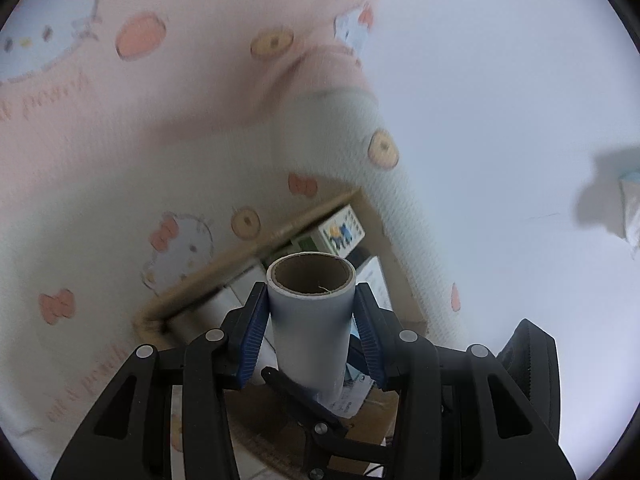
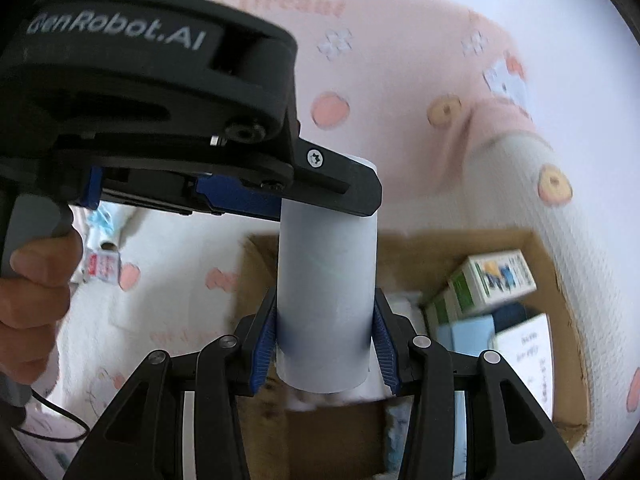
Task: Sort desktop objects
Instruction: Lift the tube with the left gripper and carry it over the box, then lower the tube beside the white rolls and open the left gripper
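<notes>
A white paper roll with a brown cardboard core (image 1: pixel 310 312) is held by both grippers at once. My left gripper (image 1: pixel 310 320) is shut on one end; the open core faces the left wrist view. My right gripper (image 2: pixel 326 344) is shut on the other end of the same roll (image 2: pixel 326 280). The left gripper's black body (image 2: pixel 160 112) shows in the right wrist view, clamped on the roll's far end. The roll hangs above an open cardboard box (image 2: pixel 560 320).
The box (image 1: pixel 248 248) holds several small cartons, one green and white (image 2: pixel 492 280), and papers. Pink and white cartoon-print fabric (image 1: pixel 140 140) drapes around it. A small packet (image 2: pixel 102 266) lies on the fabric at left. A white surface (image 1: pixel 500 120) is at right.
</notes>
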Tool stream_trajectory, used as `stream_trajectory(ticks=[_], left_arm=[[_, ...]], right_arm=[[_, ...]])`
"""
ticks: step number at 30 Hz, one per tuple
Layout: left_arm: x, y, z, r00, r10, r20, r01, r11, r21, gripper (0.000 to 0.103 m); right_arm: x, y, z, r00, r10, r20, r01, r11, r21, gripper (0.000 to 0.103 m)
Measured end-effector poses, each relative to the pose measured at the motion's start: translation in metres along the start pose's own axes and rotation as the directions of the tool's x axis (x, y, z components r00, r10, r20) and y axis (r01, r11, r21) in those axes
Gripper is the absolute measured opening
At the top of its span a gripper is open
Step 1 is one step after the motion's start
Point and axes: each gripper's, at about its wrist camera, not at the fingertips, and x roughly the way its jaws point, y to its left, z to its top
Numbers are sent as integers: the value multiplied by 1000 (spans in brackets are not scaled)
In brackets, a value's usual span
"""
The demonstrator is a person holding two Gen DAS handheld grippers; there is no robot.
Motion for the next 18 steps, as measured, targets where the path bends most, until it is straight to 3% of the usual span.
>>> stream_trajectory(ticks=[8, 15, 18], left_arm=[[61, 5, 0, 992, 39, -118, -49, 996, -79, 47], [79, 25, 3, 982, 90, -168, -117, 980, -160, 47], [75, 21, 3, 981, 124, -147, -146, 978, -149, 47]], right_arm=[[30, -52, -31, 990, 80, -112, -73, 995, 64, 41], [60, -70, -36, 964, 156, -214, -137, 985, 100, 42], [65, -75, -38, 955, 173, -241, -149, 982, 113, 42]])
